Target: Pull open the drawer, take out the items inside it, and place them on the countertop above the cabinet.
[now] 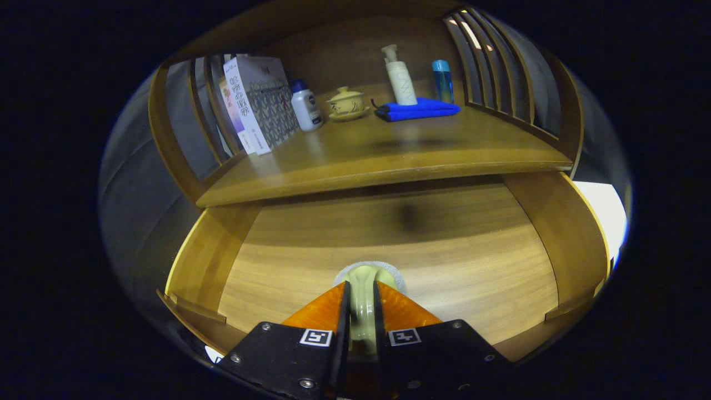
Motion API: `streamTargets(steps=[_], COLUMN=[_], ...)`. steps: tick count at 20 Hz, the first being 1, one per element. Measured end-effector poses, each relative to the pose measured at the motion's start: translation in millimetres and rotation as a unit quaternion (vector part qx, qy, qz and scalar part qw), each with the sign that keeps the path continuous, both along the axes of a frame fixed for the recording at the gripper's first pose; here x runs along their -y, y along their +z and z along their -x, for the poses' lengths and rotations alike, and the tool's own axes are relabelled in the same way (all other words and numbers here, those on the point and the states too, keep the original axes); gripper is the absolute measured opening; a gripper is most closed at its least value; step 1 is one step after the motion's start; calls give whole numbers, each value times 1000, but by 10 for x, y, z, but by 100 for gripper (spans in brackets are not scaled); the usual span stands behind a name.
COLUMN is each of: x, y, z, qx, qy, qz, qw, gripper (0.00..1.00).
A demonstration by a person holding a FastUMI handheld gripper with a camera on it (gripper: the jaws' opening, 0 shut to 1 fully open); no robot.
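- The tool (pixel 361 303) is clenched on a pale green object (pixel 364 278) with a rounded top; both fingers press its sides. It looks like a glazed ceramic piece, perhaps a cup or lid, though its lower part is hidden between the fingers.
- The object sits over the open drawer (pixel 389 250), whose floor is smooth light wood with fine grain and low, curved-looking side walls; the rest of the floor appears bare.
- Judged from this, the step in hand is taking the item out of the drawer; the drawer is already pulled open.
- The next move calls for lifting the object clear of the drawer and the overhanging edge, then setting it on a free patch of the tabletop (pixel 400 150) above.
- The tabletop is darker polished wood. Well beyond the fingers stand books (pixel 258 103), a small white bottle (pixel 305 105), a lidded teacup on a saucer (pixel 347 104), a folded blue cloth (pixel 417 109), a pump bottle (pixel 400 78) and a blue bottle (pixel 442 80).
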State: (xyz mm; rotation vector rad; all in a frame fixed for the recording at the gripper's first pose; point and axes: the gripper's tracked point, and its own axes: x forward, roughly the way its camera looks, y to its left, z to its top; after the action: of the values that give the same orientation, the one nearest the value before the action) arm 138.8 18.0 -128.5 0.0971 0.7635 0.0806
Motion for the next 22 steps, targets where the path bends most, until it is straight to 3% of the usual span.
streamTargets(steps=[6, 14, 22], x=[-38, -80, -183], y=[354, 1063, 1408], z=[14, -121, -454], qx=[43, 134, 165], qy=[7, 18, 26], qz=[-40, -45, -46], qw=[998, 990, 985], gripper=[23, 23, 23])
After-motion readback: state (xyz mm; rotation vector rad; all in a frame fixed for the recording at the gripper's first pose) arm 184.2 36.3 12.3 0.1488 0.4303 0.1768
